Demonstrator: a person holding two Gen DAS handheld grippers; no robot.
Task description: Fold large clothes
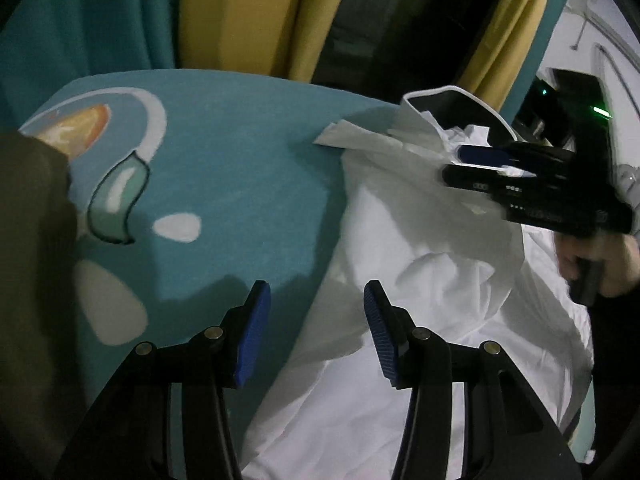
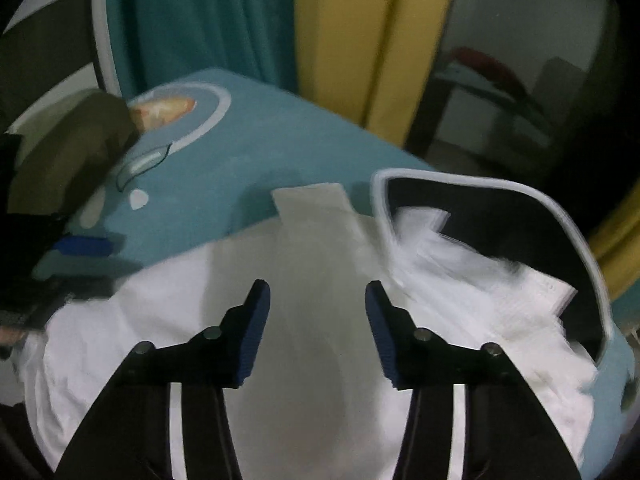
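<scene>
A large white garment [image 1: 420, 280] lies crumpled on a teal patterned cloth surface [image 1: 240, 184]; it also fills the lower half of the right wrist view [image 2: 312, 312]. My left gripper [image 1: 316, 292] is open and empty, just above the garment's left edge. My right gripper [image 2: 316, 292] is open and empty over the garment's middle. In the left wrist view the right gripper [image 1: 476, 164] shows at the far right, over the garment's bunched upper part. The left gripper's blue pad [image 2: 82, 246] shows at the left edge of the right wrist view.
A black panel with white piping [image 2: 500, 216] lies at the surface's right end, partly under the garment. An olive-brown folded cloth [image 2: 68, 160] sits at the left. Teal curtains [image 2: 200, 20] and yellow curtains [image 2: 360, 40] hang behind.
</scene>
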